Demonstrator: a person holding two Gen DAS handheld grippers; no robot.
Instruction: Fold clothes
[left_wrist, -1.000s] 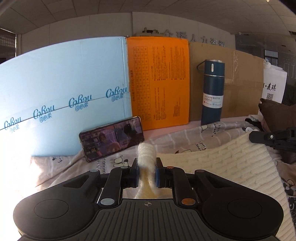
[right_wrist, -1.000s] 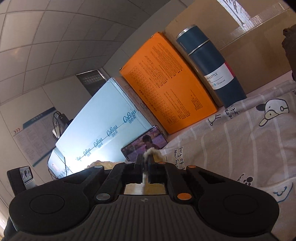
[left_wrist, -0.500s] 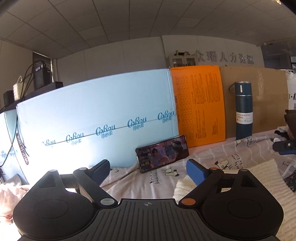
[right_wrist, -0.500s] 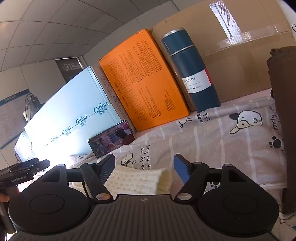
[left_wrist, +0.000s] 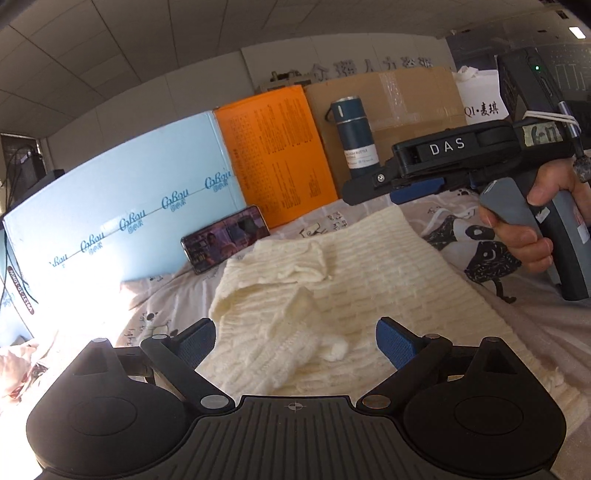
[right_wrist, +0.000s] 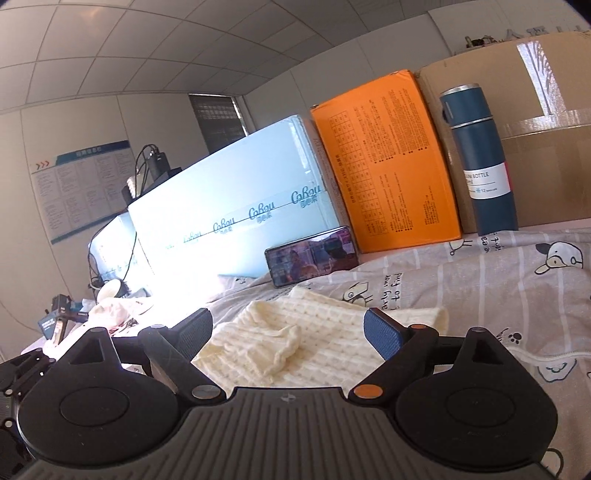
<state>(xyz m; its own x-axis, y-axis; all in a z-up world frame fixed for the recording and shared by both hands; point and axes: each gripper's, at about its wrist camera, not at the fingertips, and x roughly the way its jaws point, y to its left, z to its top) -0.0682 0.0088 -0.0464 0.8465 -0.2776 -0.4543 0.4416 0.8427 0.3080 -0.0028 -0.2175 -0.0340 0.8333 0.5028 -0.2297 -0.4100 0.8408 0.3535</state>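
Cream cable-knit sweater (left_wrist: 332, 280) lies flat on the cartoon-print bedsheet (left_wrist: 461, 236), partly folded: one sleeve (left_wrist: 291, 343) is laid across the body with its cuff toward the left wrist camera, and a second bunched flap (left_wrist: 295, 262) sits on the body nearer the boxes.

Left gripper (left_wrist: 295, 343): jaws spread wide, nothing between the blue pads (left_wrist: 391, 341), hovering over the near sleeve. I can't tell if it touches the knit.

Right gripper (right_wrist: 288, 332): jaws also spread wide and empty, above the sweater's edge in the right wrist view. In the left wrist view the same tool appears side-on, marked "DAS", held by a hand (left_wrist: 532, 229) on its grey handle, above the far right side of the sweater.

Behind the sheet, left to right: light blue "Cobou" box (left_wrist: 122, 206), smartphone (left_wrist: 225, 243) with its screen lit propped against it, orange box (left_wrist: 277, 158), navy vacuum bottle (left_wrist: 354, 136) upright, and a cardboard box (left_wrist: 406, 99). White bag with printed characters (left_wrist: 480, 96) at far right. Pinkish cloth (right_wrist: 118, 310) heaped off the sheet's left edge.
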